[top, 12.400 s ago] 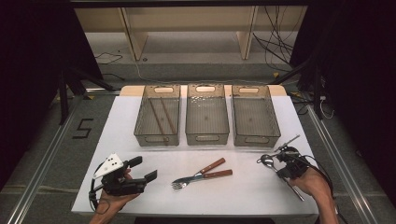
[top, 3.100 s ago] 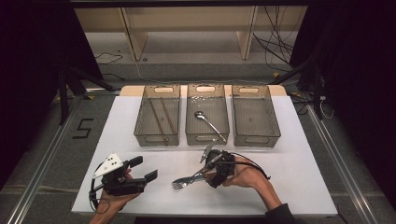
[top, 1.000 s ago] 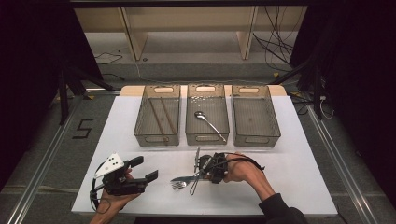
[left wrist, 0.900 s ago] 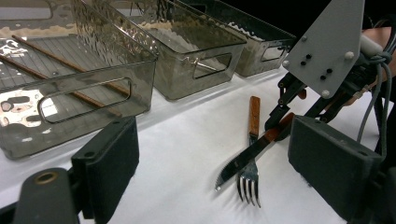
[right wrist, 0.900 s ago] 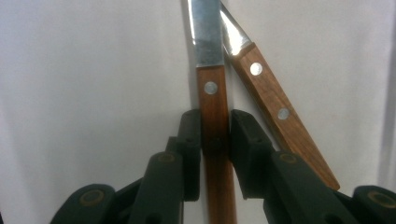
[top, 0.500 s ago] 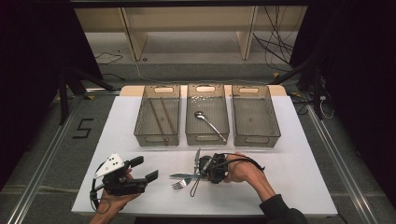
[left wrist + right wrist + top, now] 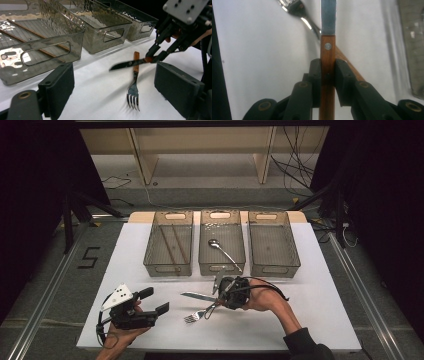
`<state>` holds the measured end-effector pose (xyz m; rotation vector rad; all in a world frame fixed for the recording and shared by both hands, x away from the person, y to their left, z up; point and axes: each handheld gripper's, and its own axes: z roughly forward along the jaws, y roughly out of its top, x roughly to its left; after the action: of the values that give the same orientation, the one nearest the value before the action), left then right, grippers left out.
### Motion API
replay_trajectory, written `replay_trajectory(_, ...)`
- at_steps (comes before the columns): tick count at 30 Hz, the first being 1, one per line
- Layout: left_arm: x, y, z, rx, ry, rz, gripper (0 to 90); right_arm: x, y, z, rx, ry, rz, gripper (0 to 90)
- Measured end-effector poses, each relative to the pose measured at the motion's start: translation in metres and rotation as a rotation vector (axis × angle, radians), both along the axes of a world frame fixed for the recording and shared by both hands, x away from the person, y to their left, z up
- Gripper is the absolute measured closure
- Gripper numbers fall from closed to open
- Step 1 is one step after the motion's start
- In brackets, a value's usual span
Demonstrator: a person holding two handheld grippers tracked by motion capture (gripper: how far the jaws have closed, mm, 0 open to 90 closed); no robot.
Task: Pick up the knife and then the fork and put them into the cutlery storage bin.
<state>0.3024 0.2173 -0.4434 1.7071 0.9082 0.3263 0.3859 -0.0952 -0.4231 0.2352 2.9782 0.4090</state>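
A wooden-handled knife [image 7: 197, 296] hangs just above the white table [image 7: 310, 320], blade pointing left, with my right gripper [image 7: 218, 301] shut on its handle. In the right gripper view the jaws clamp the brown handle [image 7: 328, 62] from both sides. A wooden-handled fork [image 7: 196, 315] lies on the table right under the knife, tines toward the front left. My left gripper [image 7: 152, 301] rests at the front left of the table, open and holding nothing. In its own view the knife [image 7: 130, 63] and the fork [image 7: 133, 87] lie ahead between its wide-apart jaws.
Three clear grey bins stand in a row at the back of the table. The left bin [image 7: 150, 262] holds two chopsticks [image 7: 172, 245]. A metal spoon [image 7: 222, 250] lies in the middle bin [image 7: 204, 265]. The right bin [image 7: 295, 262] has nothing in it.
My right gripper has closed on the knife's handle and raised the knife off the table, away from the fork. The left gripper and the fork have stayed put.
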Motion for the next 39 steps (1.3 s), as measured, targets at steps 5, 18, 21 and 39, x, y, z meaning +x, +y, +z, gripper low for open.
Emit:
replay_trajectory(5,0.000,0.000,0.000,-0.005,0.001,0.004,15.9,0.006,-0.007,0.011,0.081,-0.001,-0.075,77.1)
replay_trajectory(18,0.001,0.000,0.000,-0.003,0.000,0.004,15.9,0.027,-0.031,0.033,0.221,-0.009,-0.253,77.2)
replay_trajectory(21,0.001,0.001,0.000,-0.003,0.000,0.004,15.9,0.030,-0.036,0.039,0.249,-0.013,-0.273,77.2)
replay_trajectory(39,0.001,0.000,0.000,-0.004,0.000,0.004,15.9,0.051,-0.063,0.057,0.339,-0.047,-0.441,77.2)
